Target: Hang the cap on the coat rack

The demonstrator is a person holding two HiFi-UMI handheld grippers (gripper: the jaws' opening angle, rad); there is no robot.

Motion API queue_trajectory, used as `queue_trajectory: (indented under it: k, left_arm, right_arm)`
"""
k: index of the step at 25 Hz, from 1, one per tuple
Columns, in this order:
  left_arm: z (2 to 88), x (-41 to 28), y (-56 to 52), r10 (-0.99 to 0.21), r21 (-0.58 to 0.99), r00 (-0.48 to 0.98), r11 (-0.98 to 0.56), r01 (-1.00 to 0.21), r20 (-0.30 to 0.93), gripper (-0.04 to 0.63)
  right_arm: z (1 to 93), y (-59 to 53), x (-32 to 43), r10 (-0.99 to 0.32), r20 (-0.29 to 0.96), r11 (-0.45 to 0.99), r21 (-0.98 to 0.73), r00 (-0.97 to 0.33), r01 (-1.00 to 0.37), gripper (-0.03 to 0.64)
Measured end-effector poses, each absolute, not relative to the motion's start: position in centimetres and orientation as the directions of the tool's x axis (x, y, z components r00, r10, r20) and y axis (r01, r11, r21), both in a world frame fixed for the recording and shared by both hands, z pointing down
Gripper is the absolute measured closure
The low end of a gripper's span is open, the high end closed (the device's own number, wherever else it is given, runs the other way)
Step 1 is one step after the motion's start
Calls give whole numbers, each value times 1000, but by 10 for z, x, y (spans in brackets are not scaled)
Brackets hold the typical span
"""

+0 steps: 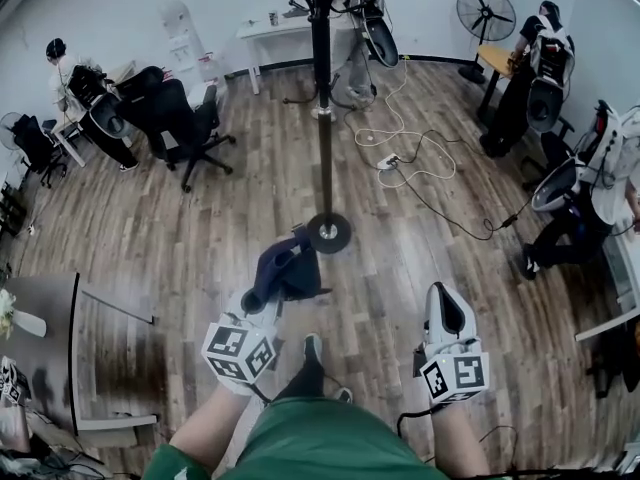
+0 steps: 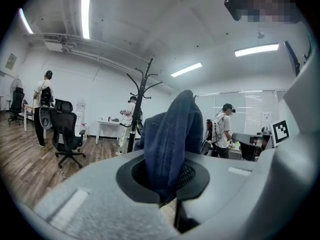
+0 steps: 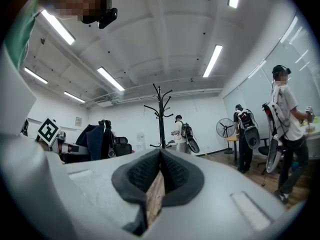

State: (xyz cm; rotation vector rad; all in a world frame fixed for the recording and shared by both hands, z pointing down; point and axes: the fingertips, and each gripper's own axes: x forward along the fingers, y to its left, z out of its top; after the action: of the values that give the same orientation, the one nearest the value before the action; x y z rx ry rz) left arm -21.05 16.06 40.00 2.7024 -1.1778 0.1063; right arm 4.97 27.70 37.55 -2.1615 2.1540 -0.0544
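A dark blue cap (image 1: 288, 268) is pinched in my left gripper (image 1: 262, 294), which is shut on its fabric. In the left gripper view the cap (image 2: 172, 139) stands up out of the closed jaws and hides the middle of the scene. The black coat rack (image 1: 321, 98) rises straight ahead from its round base (image 1: 329, 233), just beyond the cap. Its hooked top (image 2: 142, 86) shows left of the cap in the left gripper view. My right gripper (image 1: 447, 314) hovers to the right, shut with nothing in it. Ahead of its jaws (image 3: 160, 156) the coat rack (image 3: 161, 115) is in sight.
Black office chairs (image 1: 175, 118) stand at the back left and a white table (image 1: 285, 30) behind the rack. White cables and a power strip (image 1: 390, 161) lie on the wood floor at the right. People with gear stand at the right (image 1: 545, 63) and far left (image 1: 60, 73). A desk edge (image 1: 75, 348) is at my left.
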Motion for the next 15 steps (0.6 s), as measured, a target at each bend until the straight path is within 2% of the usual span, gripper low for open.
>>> queue_trajectory:
  k: [15]
  left_arm:
    - [433, -173, 7, -656, 227, 738, -704, -673, 154, 574]
  right_arm:
    - [387, 156, 83, -992, 44, -124, -45, 122, -991, 615]
